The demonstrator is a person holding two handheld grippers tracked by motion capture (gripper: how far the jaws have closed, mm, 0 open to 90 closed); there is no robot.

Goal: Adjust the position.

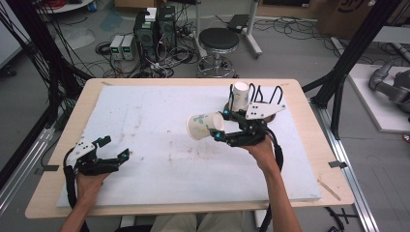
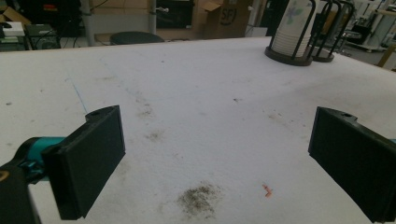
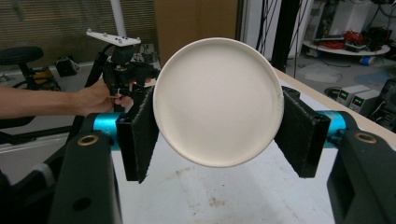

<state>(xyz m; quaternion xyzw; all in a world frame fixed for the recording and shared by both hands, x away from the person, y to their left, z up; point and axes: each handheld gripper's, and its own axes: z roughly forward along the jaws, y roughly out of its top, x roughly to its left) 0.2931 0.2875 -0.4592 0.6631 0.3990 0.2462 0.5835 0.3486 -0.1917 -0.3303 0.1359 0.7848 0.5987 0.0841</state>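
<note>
Right gripper (image 1: 220, 129) clamped on a paper cup (image 1: 203, 126), held sideways above the white mat (image 1: 145, 145), base seen squeezed between both pads (image 3: 140, 135) in the right gripper view. Behind that gripper, a black rack (image 1: 263, 99) with another cup (image 1: 240, 95) upright in it. Left gripper (image 1: 116, 149) spread wide, nothing between, low over the mat, well apart from the cup.

Two grippers (image 1: 112, 149) (image 1: 218, 128), two wire cup holders (image 1: 268, 99) (side by side), one loose paper cup (image 1: 202, 126), one cup stack (image 1: 240, 95), one stool (image 1: 219, 41).
</note>
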